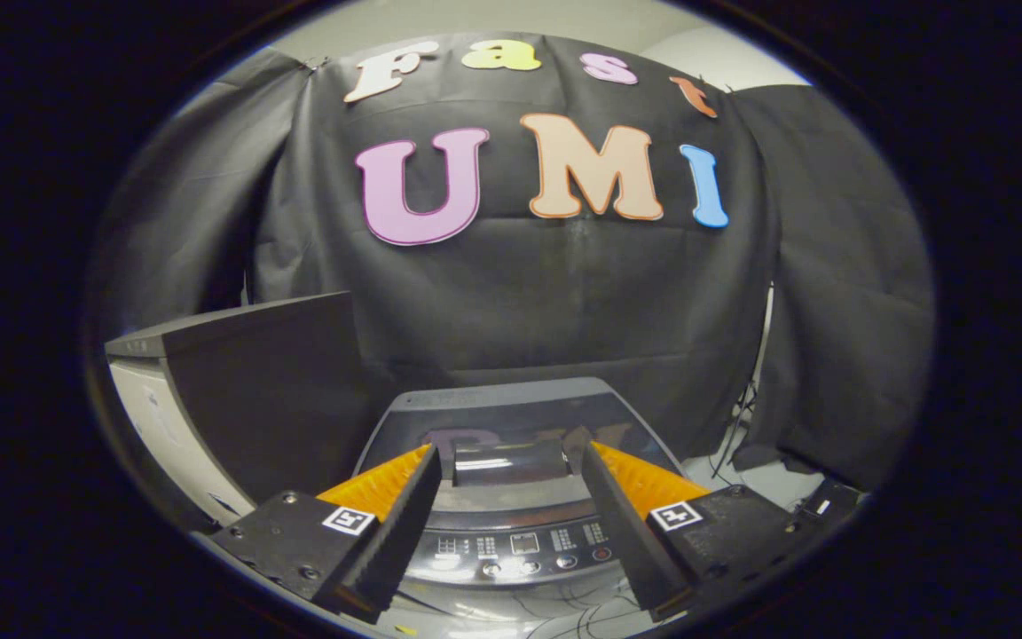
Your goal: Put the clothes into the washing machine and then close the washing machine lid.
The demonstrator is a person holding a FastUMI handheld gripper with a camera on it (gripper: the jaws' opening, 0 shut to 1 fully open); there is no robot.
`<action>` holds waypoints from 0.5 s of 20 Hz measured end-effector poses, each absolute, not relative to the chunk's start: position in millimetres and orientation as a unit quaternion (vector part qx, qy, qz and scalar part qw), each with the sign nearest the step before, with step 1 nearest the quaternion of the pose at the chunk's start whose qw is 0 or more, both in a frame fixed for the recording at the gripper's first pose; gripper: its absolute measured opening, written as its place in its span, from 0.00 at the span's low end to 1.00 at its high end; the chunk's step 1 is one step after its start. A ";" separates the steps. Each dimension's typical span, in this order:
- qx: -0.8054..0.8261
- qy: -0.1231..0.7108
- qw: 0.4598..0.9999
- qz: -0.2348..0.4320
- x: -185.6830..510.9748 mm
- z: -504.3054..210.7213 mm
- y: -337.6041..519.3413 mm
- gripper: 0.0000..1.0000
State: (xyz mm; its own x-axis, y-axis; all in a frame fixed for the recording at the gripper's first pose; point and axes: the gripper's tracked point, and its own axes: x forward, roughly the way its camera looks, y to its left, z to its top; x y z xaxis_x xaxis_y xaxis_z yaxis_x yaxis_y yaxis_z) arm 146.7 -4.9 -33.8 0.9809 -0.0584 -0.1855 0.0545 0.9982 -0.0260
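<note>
Below, the gripper [507, 470] stands with fingers spread wide, nothing held between them. Just ahead sits the washing machine [518, 461], lid [511, 422] closed, control panel [520, 546] nearest; a dark cabinet [254, 390] stands at left.

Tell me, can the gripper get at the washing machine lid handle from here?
Probably yes. The gripper is open, and the lid handle lies between its fingertips, with nothing in between. The washing machine lid looks closed.

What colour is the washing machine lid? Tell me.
Dark grey and glossy, seen in the gripper view: washing machine lid lies closed beyond the open hand-held gripper.
</note>
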 end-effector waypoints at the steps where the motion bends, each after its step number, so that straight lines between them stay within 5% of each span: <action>1: -0.006 0.087 0.996 -0.023 139.5 -29.4 -2.9 0.97; 10: -0.001 0.014 1.000 -0.018 81.4 26.1 -7.4 0.95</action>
State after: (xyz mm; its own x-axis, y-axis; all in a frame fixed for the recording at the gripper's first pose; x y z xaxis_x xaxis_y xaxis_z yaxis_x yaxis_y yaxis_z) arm 81.4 -7.4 26.1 0.9990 -0.0362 -0.0272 0.0361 0.9993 -0.0026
